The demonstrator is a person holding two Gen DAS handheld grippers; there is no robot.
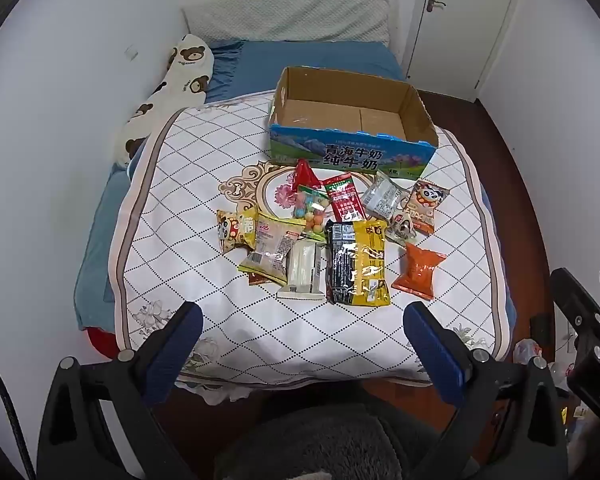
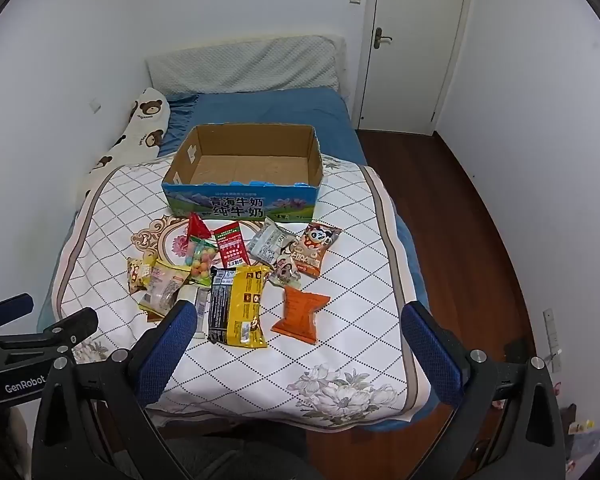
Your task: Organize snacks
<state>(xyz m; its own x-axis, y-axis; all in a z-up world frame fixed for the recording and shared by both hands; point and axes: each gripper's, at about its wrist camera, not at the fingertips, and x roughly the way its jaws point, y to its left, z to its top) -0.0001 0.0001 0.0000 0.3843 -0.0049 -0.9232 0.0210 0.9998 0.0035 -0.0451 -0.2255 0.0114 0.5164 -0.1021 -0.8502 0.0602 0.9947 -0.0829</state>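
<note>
On a bed [image 1: 100, 240] in a white room, snacks [image 1: 332, 236] lie heaped just before an apparently empty box [image 1: 352, 156], both grippers, left [image 1: 302, 338] and right [image 2: 296, 338], spread and holding nothing, so sorting seems unstarted; next, grasp a packet.

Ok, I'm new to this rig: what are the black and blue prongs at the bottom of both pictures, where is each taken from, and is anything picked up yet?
The prongs are two hand-held grasping tools; a person carries one in each hand. Each picture comes from a camera on one tool, looking forward along its two blue-padded fingers. One shows the left tool, the other the right tool. Both are open and hold nothing. Ahead is a bed with a quilted white blanket. On it lies a heap of snack packets, such as an orange packet and a black and yellow packet. Behind them stands an open cardboard milk box, with nothing visible inside.
</note>
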